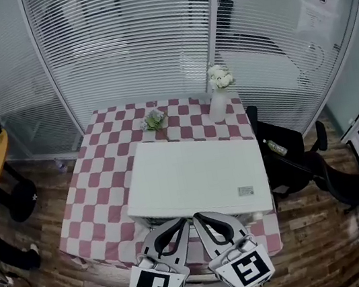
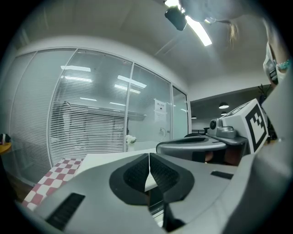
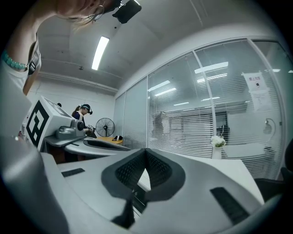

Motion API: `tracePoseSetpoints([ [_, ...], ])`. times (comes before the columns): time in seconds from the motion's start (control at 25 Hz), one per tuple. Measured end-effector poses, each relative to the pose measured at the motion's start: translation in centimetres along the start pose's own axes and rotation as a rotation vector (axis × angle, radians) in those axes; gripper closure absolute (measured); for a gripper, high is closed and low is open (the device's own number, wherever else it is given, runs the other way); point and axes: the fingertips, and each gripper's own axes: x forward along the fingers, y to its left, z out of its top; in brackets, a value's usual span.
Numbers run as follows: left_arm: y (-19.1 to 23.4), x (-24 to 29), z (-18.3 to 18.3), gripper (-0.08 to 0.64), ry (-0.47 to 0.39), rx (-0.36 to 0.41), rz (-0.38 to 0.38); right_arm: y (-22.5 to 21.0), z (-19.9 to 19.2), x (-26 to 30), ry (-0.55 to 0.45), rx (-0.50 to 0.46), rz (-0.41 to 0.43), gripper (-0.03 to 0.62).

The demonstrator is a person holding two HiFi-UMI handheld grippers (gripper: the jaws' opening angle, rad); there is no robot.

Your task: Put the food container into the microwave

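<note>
Both grippers sit at the bottom centre of the head view, side by side. The left gripper and right gripper point at the near edge of the microwave.

**Jaws:** in its own view the left gripper is clenched, tips touching, with nothing between them. The right gripper is likewise clenched and empty.

**Container:** not located. No view shows it on the counter, and I cannot tell whether it sits elsewhere. Only a vase and a small plant stand behind the microwave, at upper centre.

**Microwave:** a white box seen from above. Its front face, door and handle are hidden under the top edge.

**Handling, as a judgement only:**
- A food container is likely light, with thin, slightly yielding walls and smooth sides.
- Its contents could shift or spill.
- Grip it at the rim or on opposite side walls, keep it level and do not squeeze hard.
- The door probably needs opening first.
</note>
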Motion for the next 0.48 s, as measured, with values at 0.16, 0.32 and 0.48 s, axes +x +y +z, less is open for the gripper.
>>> tracePoseSetpoints([
  [0.16,-0.16,0.12,-0.37,0.546,0.012,-0.006,-0.007,-0.26,-0.26,0.09,0.004,-0.008,-0.002,0.600],
  [0.32,-0.13,0.27,-0.51,0.546,0.014,-0.005,-0.008,-0.22,-0.44,0.19,0.021,-0.010,0.001,0.600],
  [0.48,0.08,0.40,-0.59,0.546,0.016,-0.008,-0.009,-0.38,-0.68,0.36,0.027,-0.019,-0.002,0.600],
])
